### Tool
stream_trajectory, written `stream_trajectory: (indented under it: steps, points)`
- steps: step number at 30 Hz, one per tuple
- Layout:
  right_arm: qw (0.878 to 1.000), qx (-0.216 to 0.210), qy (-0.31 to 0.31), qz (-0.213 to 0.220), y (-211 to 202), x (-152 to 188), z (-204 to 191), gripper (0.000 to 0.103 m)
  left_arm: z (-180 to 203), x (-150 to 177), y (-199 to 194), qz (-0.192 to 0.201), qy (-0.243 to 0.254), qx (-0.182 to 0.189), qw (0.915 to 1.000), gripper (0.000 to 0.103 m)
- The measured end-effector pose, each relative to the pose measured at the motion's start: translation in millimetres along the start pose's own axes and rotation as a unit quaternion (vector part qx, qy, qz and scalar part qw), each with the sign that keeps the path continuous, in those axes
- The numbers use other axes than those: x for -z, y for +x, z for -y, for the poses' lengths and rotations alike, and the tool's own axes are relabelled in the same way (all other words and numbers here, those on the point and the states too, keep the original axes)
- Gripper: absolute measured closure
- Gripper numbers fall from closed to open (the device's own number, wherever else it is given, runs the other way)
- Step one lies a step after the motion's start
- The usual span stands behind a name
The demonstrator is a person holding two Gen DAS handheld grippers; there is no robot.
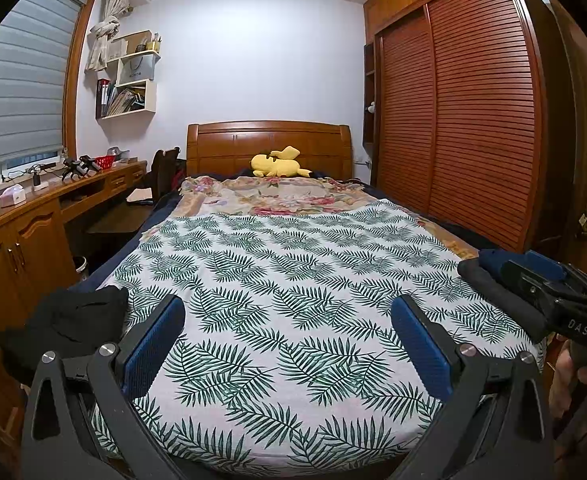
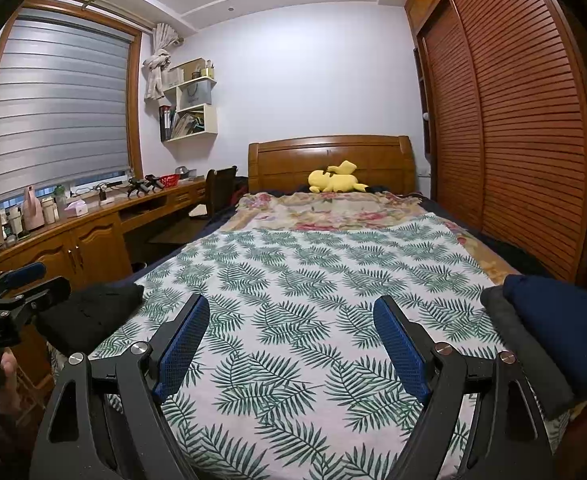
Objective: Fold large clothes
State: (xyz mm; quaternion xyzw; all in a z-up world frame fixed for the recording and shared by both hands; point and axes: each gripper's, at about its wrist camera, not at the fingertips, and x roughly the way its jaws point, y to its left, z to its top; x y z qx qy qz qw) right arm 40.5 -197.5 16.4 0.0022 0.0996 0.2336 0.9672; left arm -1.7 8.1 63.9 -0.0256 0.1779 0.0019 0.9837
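While both hand-held grippers hover with jaws apart and empty, the rumpled black garment (image 1: 69, 320) lies at the bed's (image 1: 293, 280) near-left corner; the left hand-held gripper (image 1: 289, 344) is nearer.

Bedroom, as I see it from the foot of the bed (image 1: 285, 272): leaf-print cover, floral spread beyond, wooden headboard (image 1: 269, 140) against a pale wall (image 1: 253, 60). Yellow plush toy (image 1: 279, 164) at the head end. I note a louvred sliding wardrobe (image 1: 473, 120) along the right side and a long wooden desk (image 2: 93, 232) along the left, under a window with a lowered grey blind (image 2: 57, 108). White wall shelves (image 2: 191, 100) in the far left corner, recessed ceiling spots above.
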Motion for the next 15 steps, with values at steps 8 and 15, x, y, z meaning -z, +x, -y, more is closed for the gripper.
stream_trajectory:
  steps: [8, 15]
  points:
    - [1.000, 0.000, -0.001, 0.000, 0.0, 0.0, -0.1, 0.018, 0.6, 0.5, -0.1, 0.000, 0.000, 0.000, 1.0000, 0.000]
    - [1.000, -0.001, 0.000, 0.001, 0.2, -1.0, -1.5, 0.018, 1.4, 1.1, -0.1, 0.000, 0.001, 0.001, 1.0000, 0.000]
